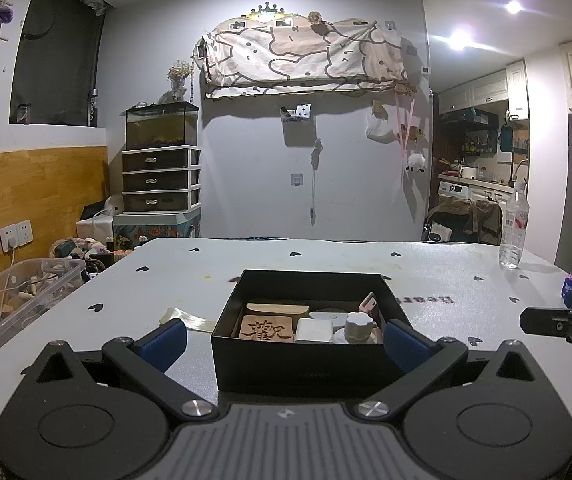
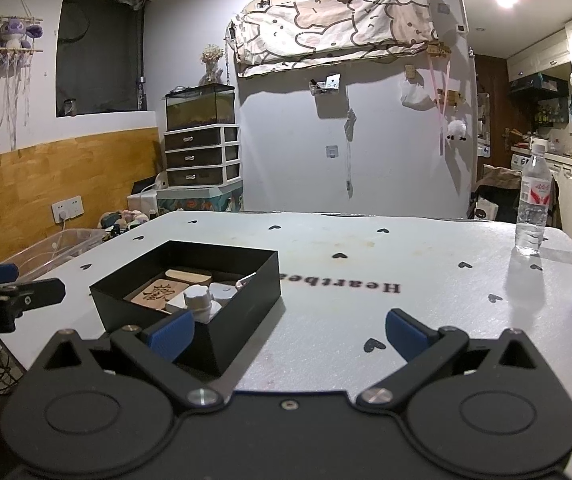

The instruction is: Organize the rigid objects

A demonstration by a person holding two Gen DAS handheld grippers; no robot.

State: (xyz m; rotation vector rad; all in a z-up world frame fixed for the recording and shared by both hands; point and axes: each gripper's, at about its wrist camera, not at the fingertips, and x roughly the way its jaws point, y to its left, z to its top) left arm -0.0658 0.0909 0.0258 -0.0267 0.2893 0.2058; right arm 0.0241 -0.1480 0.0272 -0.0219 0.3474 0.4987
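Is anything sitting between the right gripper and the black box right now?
Nothing visible does. The right gripper is open over bare table, and the black box sits just ahead on its left side, its near corner beside the left fingertip.

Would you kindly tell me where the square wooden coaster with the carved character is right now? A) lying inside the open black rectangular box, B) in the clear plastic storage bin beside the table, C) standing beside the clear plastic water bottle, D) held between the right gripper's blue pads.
A: the square wooden coaster with the carved character lies flat inside the open black rectangular box, next to small white items, and both grippers are open and empty.
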